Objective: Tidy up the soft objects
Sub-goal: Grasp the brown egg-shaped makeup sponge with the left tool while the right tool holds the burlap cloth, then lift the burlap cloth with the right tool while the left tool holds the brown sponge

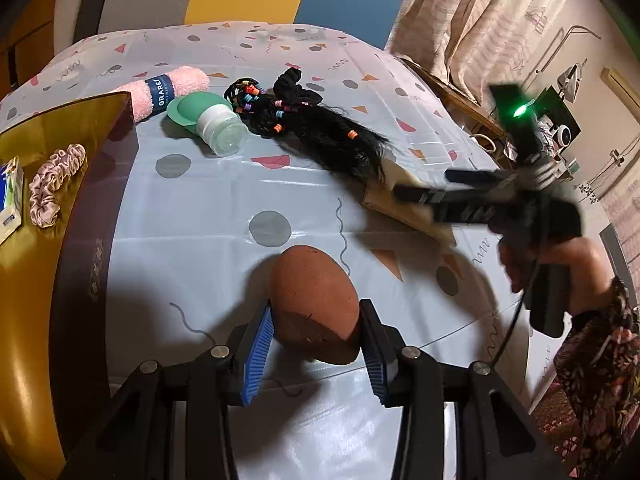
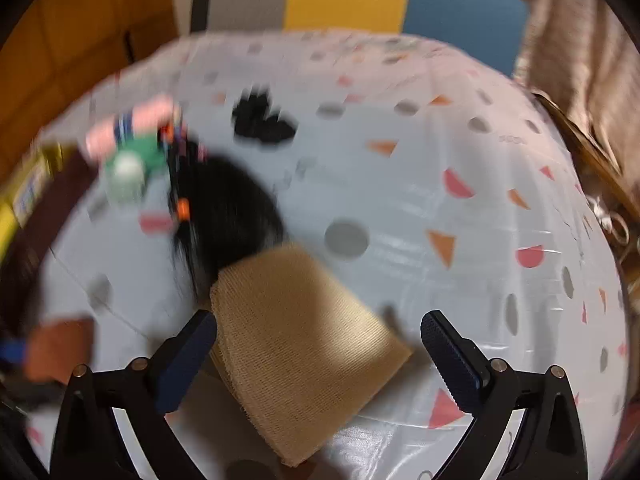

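My left gripper [image 1: 316, 354] is shut on a brown egg-shaped sponge [image 1: 316, 304], its blue pads pressing both sides just above the table. My right gripper [image 2: 316, 356] is open, its fingers on either side of a folded tan cloth [image 2: 296, 344] lying on the table; it also shows blurred in the left wrist view [image 1: 424, 186] over the same cloth [image 1: 404, 208]. A black hairpiece [image 1: 332, 132] with coloured hair ties, a black scrunchie [image 1: 294, 84], a rolled pink towel [image 1: 160, 92] and a green pad [image 1: 192, 108] lie farther back.
A gold-lined box [image 1: 48, 208] stands at the left, holding a pink scrunchie [image 1: 56, 182] and a small carton [image 1: 10, 196]. A clear jar with a white lid [image 1: 222, 130] lies by the green pad. Curtains and a chair back are behind the table.
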A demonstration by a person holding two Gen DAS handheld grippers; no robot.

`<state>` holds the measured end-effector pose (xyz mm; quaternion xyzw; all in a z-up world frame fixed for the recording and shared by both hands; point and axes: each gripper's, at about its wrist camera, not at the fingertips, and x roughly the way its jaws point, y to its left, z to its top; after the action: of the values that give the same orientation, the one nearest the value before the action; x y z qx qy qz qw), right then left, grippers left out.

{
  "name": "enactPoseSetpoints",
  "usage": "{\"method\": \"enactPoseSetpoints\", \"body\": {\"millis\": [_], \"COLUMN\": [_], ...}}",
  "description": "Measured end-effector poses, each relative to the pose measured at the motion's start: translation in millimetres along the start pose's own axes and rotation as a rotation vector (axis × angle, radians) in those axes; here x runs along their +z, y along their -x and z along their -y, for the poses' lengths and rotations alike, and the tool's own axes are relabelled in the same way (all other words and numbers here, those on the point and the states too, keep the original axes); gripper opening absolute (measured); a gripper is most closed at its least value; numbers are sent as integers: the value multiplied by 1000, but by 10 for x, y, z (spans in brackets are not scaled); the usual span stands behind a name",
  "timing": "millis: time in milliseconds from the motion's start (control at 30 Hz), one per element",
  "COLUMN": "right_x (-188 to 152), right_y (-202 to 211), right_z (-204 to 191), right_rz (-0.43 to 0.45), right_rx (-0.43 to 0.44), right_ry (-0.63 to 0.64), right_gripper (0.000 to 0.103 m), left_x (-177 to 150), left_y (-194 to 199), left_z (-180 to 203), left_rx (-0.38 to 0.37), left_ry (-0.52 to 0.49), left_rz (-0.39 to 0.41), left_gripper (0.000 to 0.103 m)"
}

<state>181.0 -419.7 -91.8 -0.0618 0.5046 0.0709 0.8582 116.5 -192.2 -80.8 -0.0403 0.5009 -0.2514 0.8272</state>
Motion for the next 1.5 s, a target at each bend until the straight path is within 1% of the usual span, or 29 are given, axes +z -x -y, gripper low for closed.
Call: {"method": "enactPoseSetpoints", "body": {"millis": [67, 133, 200, 233, 267, 300, 333, 400, 433, 467, 500, 533, 567, 600, 667, 733, 767, 800, 833, 867, 900, 1000, 1033, 1167, 1233, 1300, 1433, 1467, 1500], "right_x": [-40, -66, -69, -68, -69, -68, -63, -46, -43, -44, -59, -65, -29, -5, -11, -16, -3, 9, 8, -2, 1, 41, 47, -18, -78, -90, -88, -87, -79], "right_y": [-125, -127, -100, -86, -64, -33, -12, 37, 58, 78, 88, 92, 35, 48, 106, 170, 200, 216, 227, 255, 278, 243, 214, 5, -138, -131, -170, -160, -152], "right_z": [20, 132, 209, 214, 203, 170, 144, 58, 26, -7, -59, -97, -224, -267, -265, -193, -166, -126, -100, -54, -18, 27, 34, 28, 19, 104, 148, 154, 157], "right_rz": [-39, -33, -32, -36, -38, -37, -37, -41, -43, -46, -55, -63, -67, -67, -56, -17, 5, 26, 32, 56, 79, 97, 97, 28, -24, -4, 7, 6, 2], "right_rx": [1, 52, 71, 77, 85, 93, 102, 124, 133, 153, 188, 190, 175, 159, 173, 151, 134, 123, 105, 58, 36, 62, 54, 28, 44, 74, 82, 85, 89], "right_ry": [-9, -88, -136, -136, -128, -119, -110, -104, -102, -101, -102, -98, -86, -64, -56, -64, -53, -31, -30, -42, -43, -24, -14, 91, 143, 116, 86, 81, 73], "right_gripper": [103, 102, 95, 92, 85, 74, 69, 44, 35, 15, 9, 9, 9, 9, 9, 12, 32, 79, 99, 102, 103, 103, 103, 103, 103, 103, 103, 101, 95], "left_x": [-14, -32, -43, -49, -57, -65, -67, -72, -71, -69, -68, -67, -61, -61, -63, -67, -70, -74, -75, -78, -79, -78, -78, -74, -73, -68, -72, -71, -71], "left_y": [11, 32, 53, 68, 89, 121, 143, 207, 231, 253, 282, 321, 342, 377, 428, 487, 517, 563, 594, 613, 654, 762, 792, 952, 1052, 1136, 1228, 1249, 1273], "left_z": [-15, -16, -3, 9, 25, 46, 61, 91, 100, 109, 116, 119, 116, 113, 106, 80, 69, 47, 30, 16, -9, -61, -79, -178, -261, -343, -453, -478, -504], "left_rx": [-5, -12, -20, -25, -29, -30, -33, -41, -43, -45, -46, -50, -52, -52, -52, -56, -57, -62, -66, -70, -80, -99, -101, -106, -103, -96, -93, -91, -89], "left_ry": [7, 10, 7, 4, -1, -12, -18, -28, -31, -34, -36, -36, -36, -35, -35, -30, -27, -22, -17, -13, -5, 4, 4, 15, 35, 55, 85, 90, 96], "left_rz": [1, 4, 4, 5, 7, 13, 16, 27, 31, 36, 41, 47, 52, 58, 66, 75, 79, 86, 89, 92, 98, 115, 119, 142, 164, 183, 207, 212, 220], "left_gripper": [42, 42, 42, 42, 42, 42, 42, 42, 42, 42, 42, 42, 42, 42, 42, 42, 42, 42, 42, 42, 42, 42, 42, 42, 42, 42, 42, 42, 42]}}
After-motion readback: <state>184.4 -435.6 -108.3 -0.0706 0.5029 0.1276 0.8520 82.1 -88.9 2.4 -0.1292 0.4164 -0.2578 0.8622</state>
